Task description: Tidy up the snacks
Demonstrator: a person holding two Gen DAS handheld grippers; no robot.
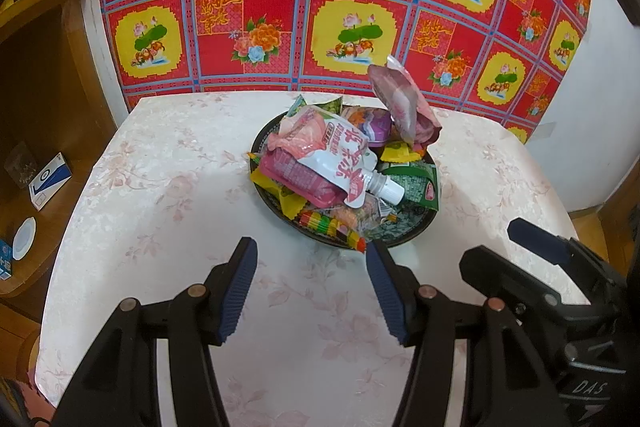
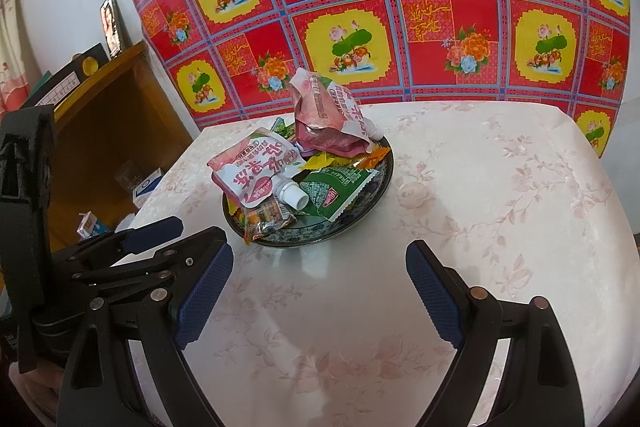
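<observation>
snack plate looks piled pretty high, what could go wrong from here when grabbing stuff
The upright pink pouch leans at the top of the pile, so pulling anything beneath it may tip it off the plate. The spouted pouch lies across several wrappers and could drag them along when lifted. The striped candy packet overhangs the near rim, so the open left hand-held gripper might knock it onto the tablecloth.

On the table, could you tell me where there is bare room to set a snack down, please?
Bare cloth lies left of the plate on the table and right of it towards the far corner. The near strip holds the left tool and right tool. The plate is heaped.
</observation>
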